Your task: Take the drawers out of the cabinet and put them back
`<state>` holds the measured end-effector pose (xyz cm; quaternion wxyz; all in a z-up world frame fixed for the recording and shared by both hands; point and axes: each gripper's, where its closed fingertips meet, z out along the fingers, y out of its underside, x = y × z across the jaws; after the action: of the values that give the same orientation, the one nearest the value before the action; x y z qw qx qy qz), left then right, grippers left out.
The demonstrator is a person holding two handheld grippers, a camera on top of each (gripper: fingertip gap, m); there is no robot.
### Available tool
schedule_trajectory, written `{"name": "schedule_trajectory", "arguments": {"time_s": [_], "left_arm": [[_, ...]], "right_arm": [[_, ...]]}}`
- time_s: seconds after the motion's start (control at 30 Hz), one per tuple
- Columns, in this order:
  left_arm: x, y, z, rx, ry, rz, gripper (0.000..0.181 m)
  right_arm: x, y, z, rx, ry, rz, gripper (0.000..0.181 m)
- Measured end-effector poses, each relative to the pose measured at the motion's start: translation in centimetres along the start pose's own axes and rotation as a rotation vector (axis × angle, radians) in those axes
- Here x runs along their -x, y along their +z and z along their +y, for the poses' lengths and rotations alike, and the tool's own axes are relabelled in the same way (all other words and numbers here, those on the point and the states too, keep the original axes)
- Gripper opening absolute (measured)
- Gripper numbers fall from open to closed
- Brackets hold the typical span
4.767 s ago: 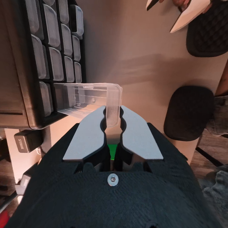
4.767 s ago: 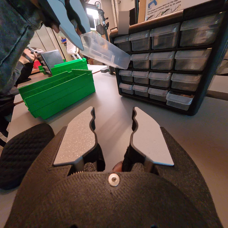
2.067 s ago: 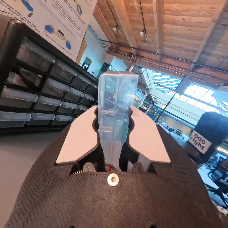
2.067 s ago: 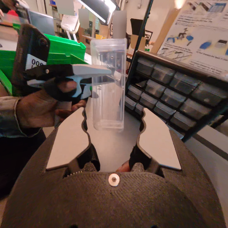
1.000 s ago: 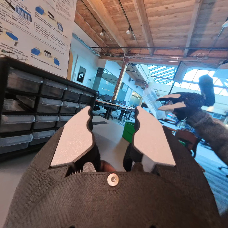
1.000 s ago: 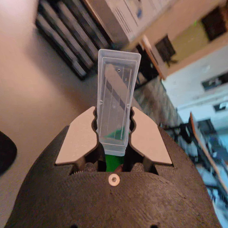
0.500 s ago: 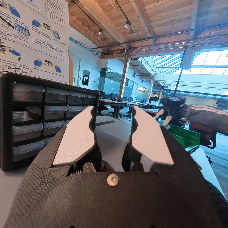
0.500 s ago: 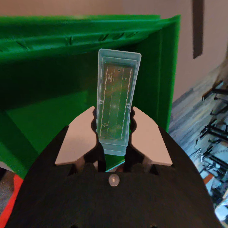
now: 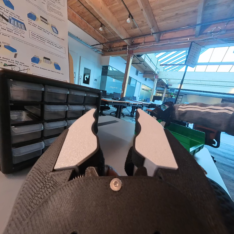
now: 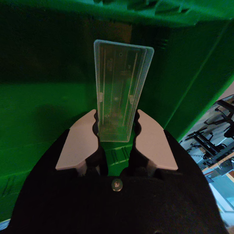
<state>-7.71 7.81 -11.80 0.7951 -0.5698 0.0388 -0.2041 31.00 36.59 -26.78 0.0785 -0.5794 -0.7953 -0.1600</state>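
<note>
My right gripper (image 10: 116, 114) is shut on a clear plastic drawer (image 10: 120, 88), holding it by its long sides inside a green bin (image 10: 38, 101), open side toward the camera. The black drawer cabinet (image 9: 50, 114) stands on the white table (image 9: 114, 136) at the left of the left wrist view; one slot in its second row holds a drawer (image 9: 20, 116) set back, beside a dark gap. My left gripper (image 9: 115, 114) is open and empty above the table, to the right of the cabinet. The right gripper (image 9: 162, 114) also shows far right, over the green bin (image 9: 183, 136).
A sleeved arm (image 9: 202, 111) reaches in from the right over the green bin at the table's right edge. A poster (image 9: 31, 38) stands behind the cabinet. Desks and chairs (image 9: 120, 103) fill the room beyond. Floor and chair bases (image 10: 208, 139) show right of the bin.
My left gripper handed the drawer to my right gripper, opened and drew back. My right gripper carried the drawer away from the cabinet and down into the green bin.
</note>
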Motion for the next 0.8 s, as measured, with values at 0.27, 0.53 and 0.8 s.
{"name": "schedule_trajectory", "arguments": {"time_s": [0.27,0.53,0.8], "left_arm": [[0.1,0.0,-0.1,-0.007,0.010,-0.006,0.056],[0.1,-0.1,0.0,0.004,0.027,-0.011,0.056],[0.1,0.1,0.7,0.041,0.052,-0.020,0.057]], "right_arm": [[-0.5,0.6,0.3,0.044,-0.003,0.021,0.059],[-1.8,-1.3,-0.4,-0.033,0.123,0.105,0.082],[-1.7,-18.2,-14.1,-0.941,0.677,0.311,0.081]]}}
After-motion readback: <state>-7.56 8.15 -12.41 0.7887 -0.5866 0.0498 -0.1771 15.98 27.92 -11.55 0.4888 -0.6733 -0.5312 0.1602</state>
